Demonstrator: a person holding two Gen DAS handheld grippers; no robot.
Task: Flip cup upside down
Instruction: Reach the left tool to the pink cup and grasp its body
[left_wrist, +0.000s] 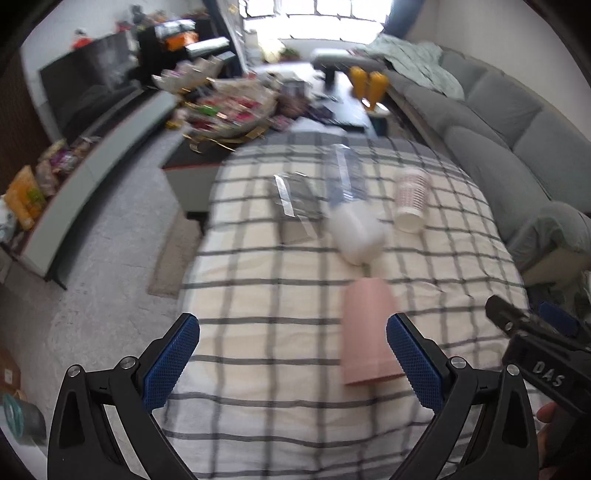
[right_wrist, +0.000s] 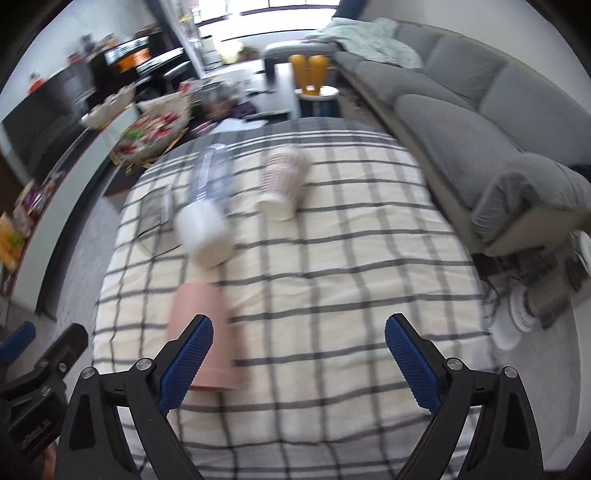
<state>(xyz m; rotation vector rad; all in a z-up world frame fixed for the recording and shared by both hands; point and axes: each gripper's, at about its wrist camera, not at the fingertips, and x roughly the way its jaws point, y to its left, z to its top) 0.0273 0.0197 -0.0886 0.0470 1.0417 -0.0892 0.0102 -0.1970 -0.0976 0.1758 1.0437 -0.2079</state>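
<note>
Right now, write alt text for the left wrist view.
The open left gripper hovers over a checked tablecloth, beside a pink cup standing there. Farther off are a white cup, a patterned paper cup and a clear bottle; motion blurs everything.

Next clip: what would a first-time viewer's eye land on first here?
Probably the pink cup, standing mouth-down nearest the camera on the checked cloth, beside the open left gripper. Behind it stand a white cup, a clear cup and a patterned paper cup. The right gripper is open too, holding nothing.
</note>
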